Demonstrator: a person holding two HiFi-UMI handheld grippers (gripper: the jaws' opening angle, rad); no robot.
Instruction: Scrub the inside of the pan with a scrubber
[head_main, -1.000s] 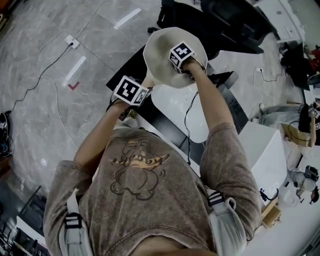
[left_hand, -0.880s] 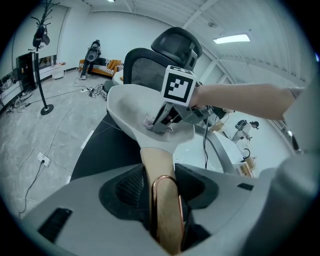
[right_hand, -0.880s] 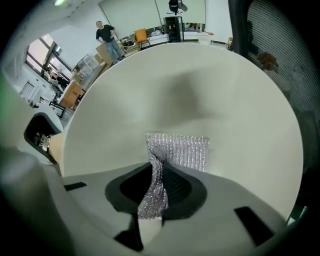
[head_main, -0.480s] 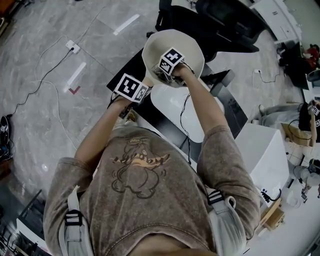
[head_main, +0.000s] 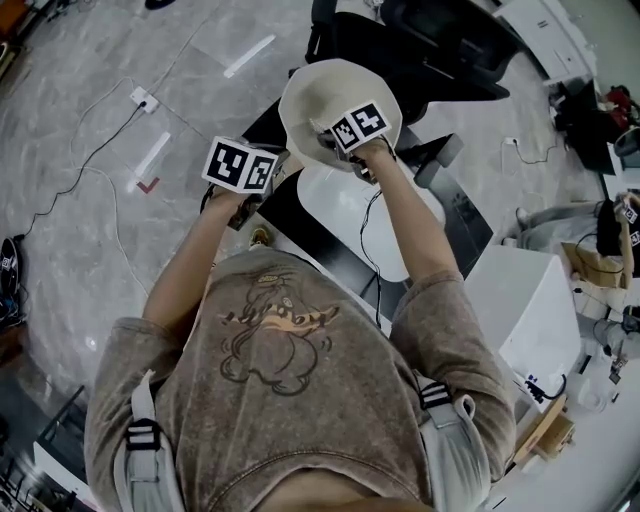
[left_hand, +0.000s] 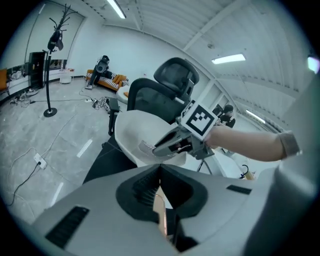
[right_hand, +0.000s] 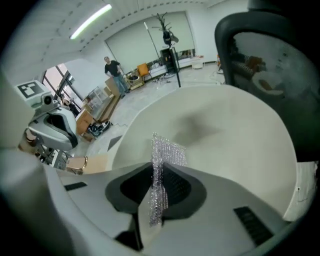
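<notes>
Now the right fingers pinch the shiny scrubber, with its tip against the inside of the pan just ahead. The left fingers are pressed together, and the pan sits ahead of them. Scrubbing looks under way. Next, rub the scrubber round the wall.

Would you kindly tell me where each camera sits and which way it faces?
Head view: on the person's head, facing steeply down; shows shoulders, both arms, left gripper, right gripper in the pan.
Left gripper view: on the left gripper, looking along jaws shut on a thin coppery strip toward the pan; shows the right forearm.
Right gripper view: on the right gripper, looking past the clamped scrubber into the pan; shows the left wrist.
Shared: all show the pan; each gripper view shows the other gripper.
</notes>
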